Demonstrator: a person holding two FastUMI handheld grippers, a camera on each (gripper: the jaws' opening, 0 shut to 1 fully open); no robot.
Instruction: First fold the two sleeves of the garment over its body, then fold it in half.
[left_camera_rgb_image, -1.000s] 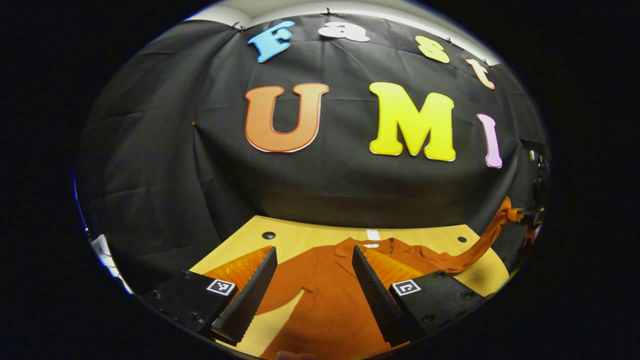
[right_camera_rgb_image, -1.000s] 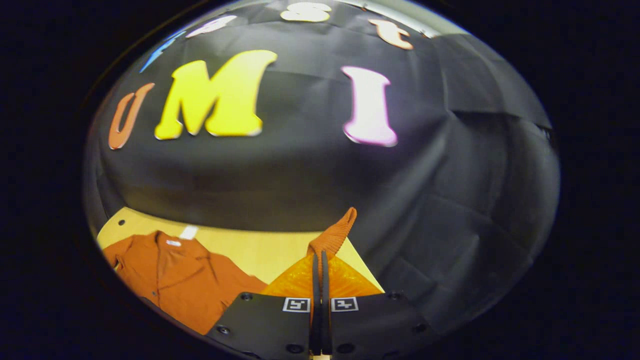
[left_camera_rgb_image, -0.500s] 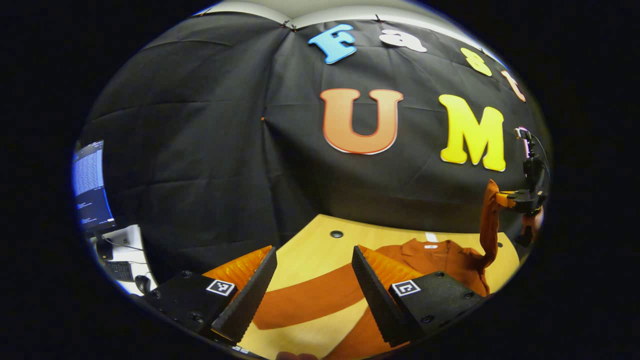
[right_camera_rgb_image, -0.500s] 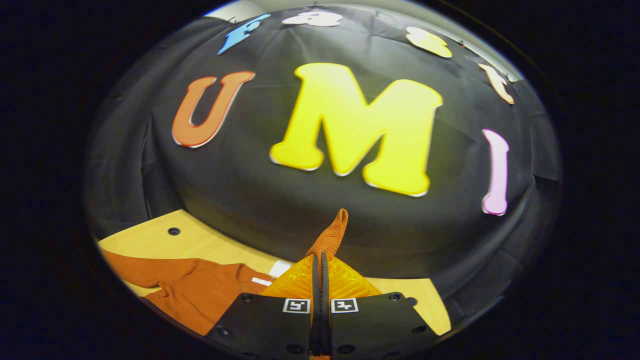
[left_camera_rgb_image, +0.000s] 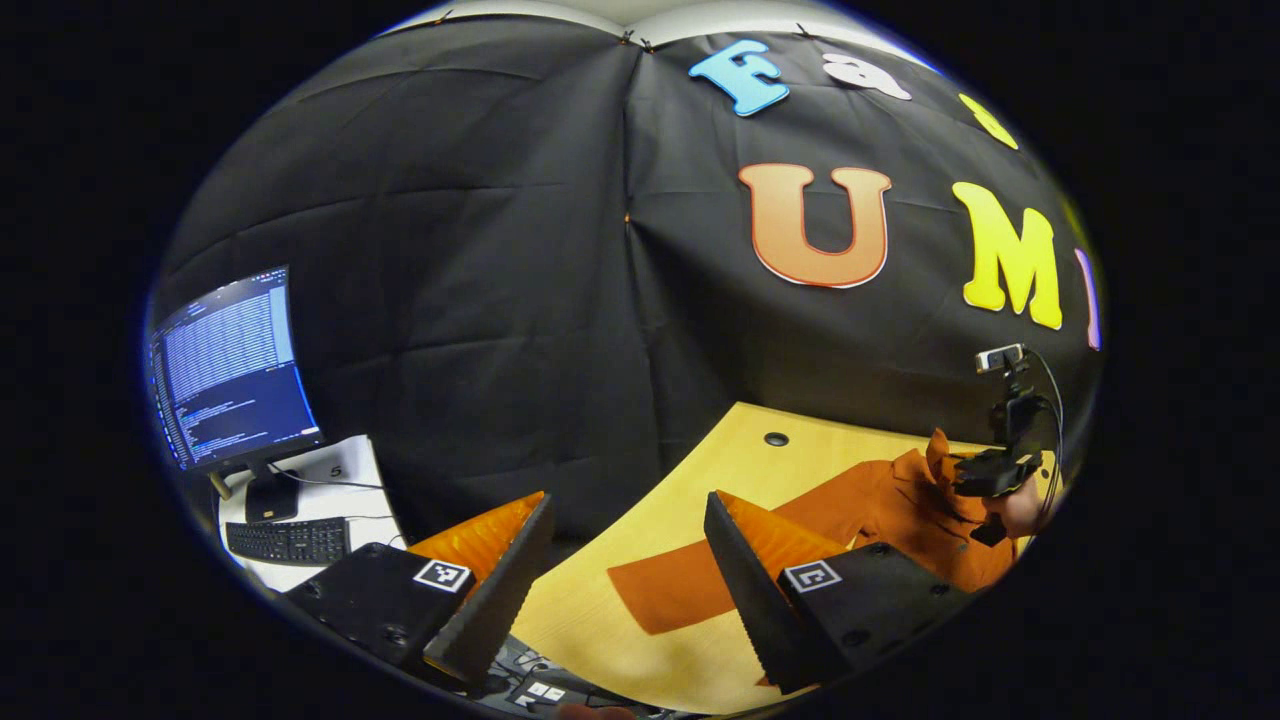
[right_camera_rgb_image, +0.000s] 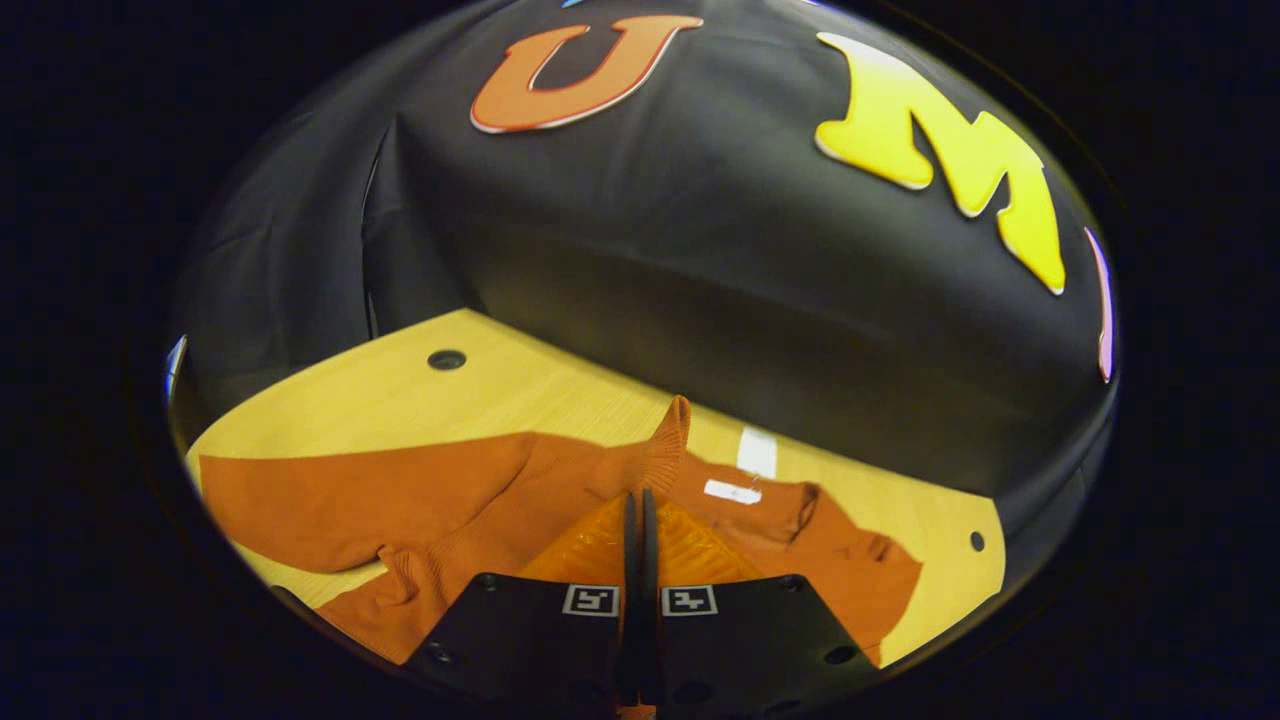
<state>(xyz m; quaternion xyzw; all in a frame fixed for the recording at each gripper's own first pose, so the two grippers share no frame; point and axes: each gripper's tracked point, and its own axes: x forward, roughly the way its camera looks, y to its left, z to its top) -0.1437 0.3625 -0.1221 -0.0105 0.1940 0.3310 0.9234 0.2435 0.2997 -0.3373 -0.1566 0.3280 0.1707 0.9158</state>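
Garment lies flat on the surface; my right claw pinches a sleeve cuff above its body to fold it over, while my left claw hangs wide open, empty.

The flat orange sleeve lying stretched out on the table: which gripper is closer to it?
Left. The left gripper hovers open just above that sleeve; the right gripper is over the collar, pinching the other sleeve's cuff.
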